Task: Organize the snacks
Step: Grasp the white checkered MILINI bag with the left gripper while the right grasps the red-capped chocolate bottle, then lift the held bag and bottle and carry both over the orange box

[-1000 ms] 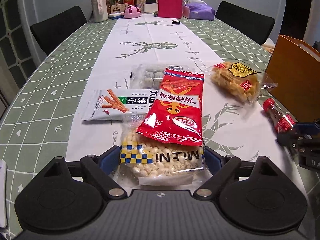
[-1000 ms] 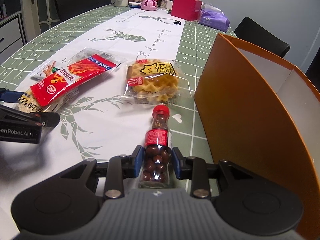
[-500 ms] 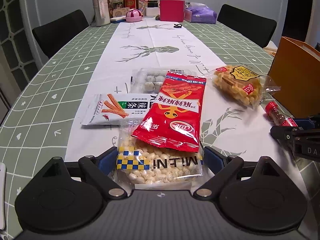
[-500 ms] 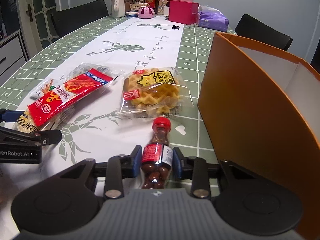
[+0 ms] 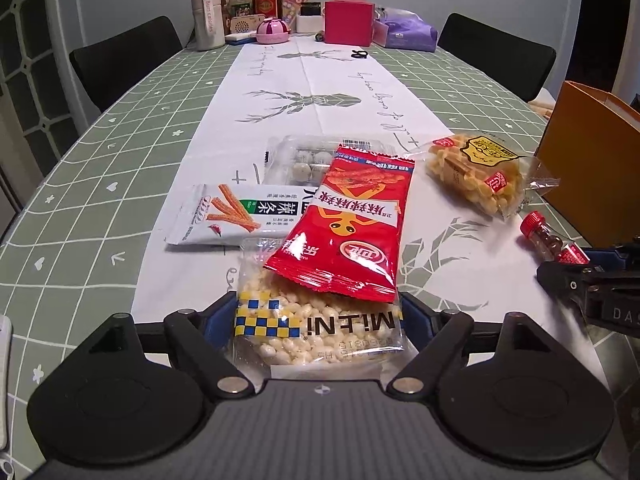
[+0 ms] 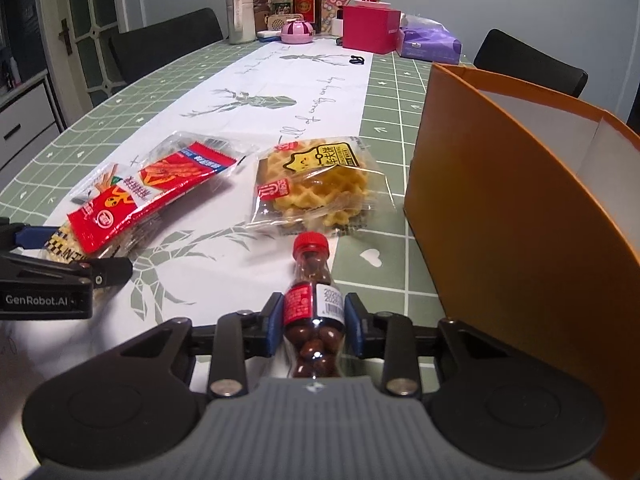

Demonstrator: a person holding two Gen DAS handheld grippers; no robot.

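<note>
We hold both grippers tilted down toward the table (image 5: pixel 120 184). The left gripper (image 5: pixel 318 316) straddles the clear bag of puffed rice (image 5: pixel 316 320), its jaws closing in from wide, the blue pads at the bag's two edges; we cannot tell whether they press yet. The red snack packet (image 5: pixel 352 220) lies across the bag's far end, partly over a white-and-green stick-snack packet (image 5: pixel 236 216) and a clear tray of round sweets (image 5: pixel 304 156).

The right gripper (image 6: pixel 314 322) is clenching on the small bottle of chocolate beans (image 6: pixel 314 312), pads against its labelled middle, red cap pointing away. The wrapped waffle (image 6: pixel 316 184) lies just beyond the cap, and the orange box (image 6: pixel 500 216) stands open close on the right.

The table wears a green checked cloth with a white deer-print runner (image 5: pixel 312 92). At the far end stand a pink box (image 5: pixel 348 22), bottles and a purple pack, with black chairs either side.
</note>
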